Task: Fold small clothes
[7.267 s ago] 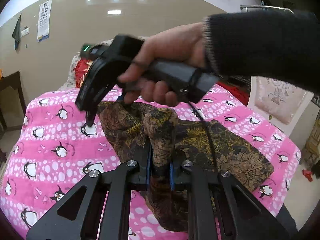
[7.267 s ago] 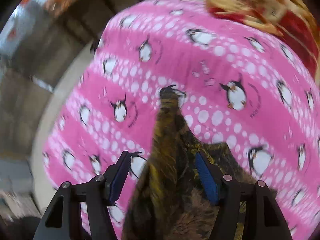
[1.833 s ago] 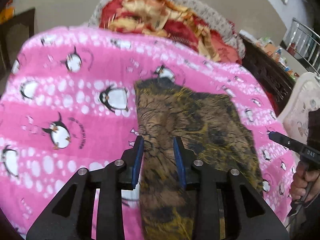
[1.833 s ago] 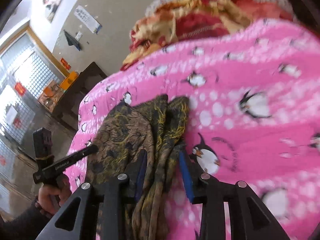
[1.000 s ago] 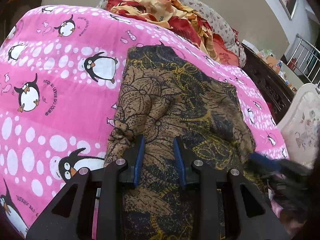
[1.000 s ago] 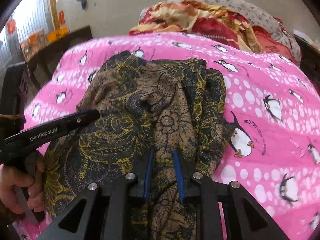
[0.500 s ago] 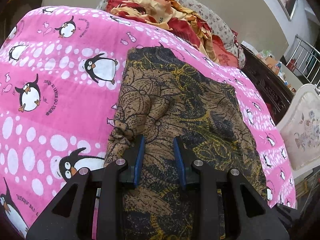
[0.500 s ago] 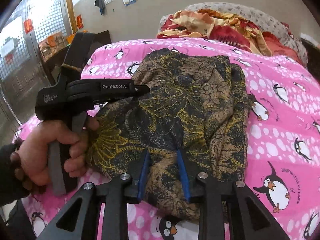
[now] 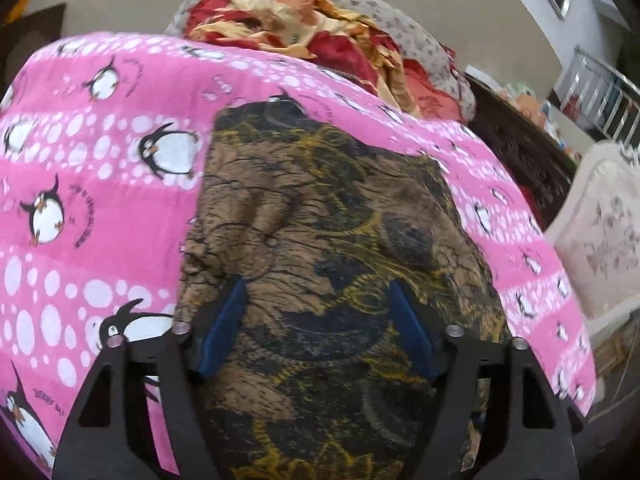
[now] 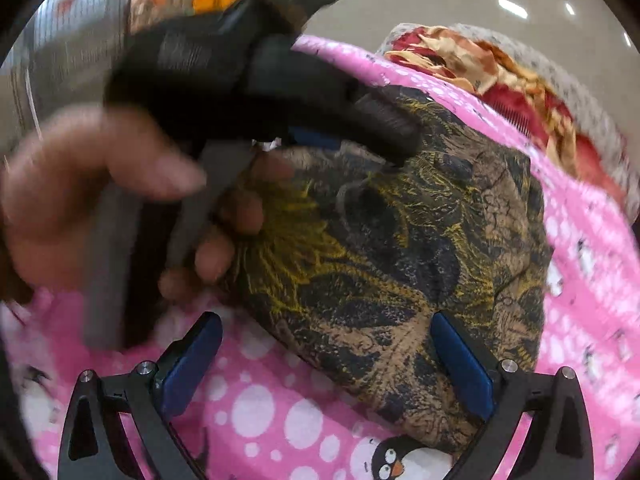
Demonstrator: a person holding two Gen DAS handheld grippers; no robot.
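Note:
A brown, black and yellow patterned garment (image 9: pixel 328 240) lies folded on the pink penguin blanket (image 9: pixel 100 200). My left gripper (image 9: pixel 316 320) is open just above the garment's near end, its blue pads (image 9: pixel 224 320) wide apart and holding nothing. In the right wrist view the same garment (image 10: pixel 400 248) lies ahead. My right gripper (image 10: pixel 328 356) is open over its near edge and holds nothing. The left gripper and the hand on it (image 10: pixel 256 92) show blurred at the garment's far left side.
A red and yellow bundle of bedding (image 9: pixel 320 28) lies at the head of the bed. A dark wooden cabinet (image 9: pixel 516 148) and a pale cushioned chair (image 9: pixel 600 240) stand beyond the bed's right edge. Pink blanket (image 10: pixel 280 408) lies in front of the right gripper.
Both grippers have opened and let go of the garment, which now rests on the blanket. The left gripper has moved closer across the right view.

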